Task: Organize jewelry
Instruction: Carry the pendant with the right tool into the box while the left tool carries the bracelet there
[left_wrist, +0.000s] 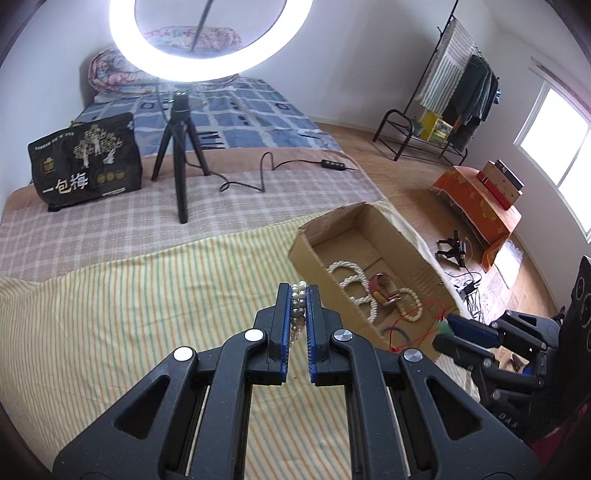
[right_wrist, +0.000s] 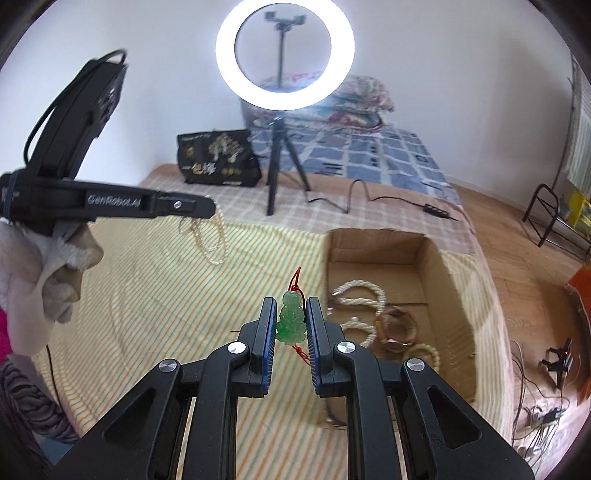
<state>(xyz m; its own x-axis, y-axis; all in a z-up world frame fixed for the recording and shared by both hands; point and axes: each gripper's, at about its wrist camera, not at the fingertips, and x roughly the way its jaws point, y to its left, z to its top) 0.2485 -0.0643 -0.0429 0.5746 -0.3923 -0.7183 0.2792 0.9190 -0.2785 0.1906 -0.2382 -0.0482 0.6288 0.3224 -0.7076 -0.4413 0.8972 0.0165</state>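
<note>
My left gripper (left_wrist: 298, 291) is shut on a strand of white and grey pearls (left_wrist: 297, 308), held above the striped bedspread. From the right wrist view, those pearls (right_wrist: 214, 240) dangle below the left gripper (right_wrist: 208, 206). My right gripper (right_wrist: 291, 306) is shut on a green jade pendant (right_wrist: 291, 321) with a red cord. In the left wrist view the right gripper (left_wrist: 452, 323) hovers at the near corner of the open cardboard box (left_wrist: 308, 264), the red cord (left_wrist: 410, 332) trailing from it. The box (right_wrist: 373, 247) holds pearl necklaces (left_wrist: 349, 275) and a red bangle (left_wrist: 380, 291).
A ring light on a black tripod (left_wrist: 181, 177) stands on the bed behind, its cable (left_wrist: 258, 173) running right. A black printed bag (left_wrist: 86, 162) sits at the back left. The bed edge drops to the wooden floor just right of the box. A person's gloved hand (right_wrist: 55, 288) holds the left gripper.
</note>
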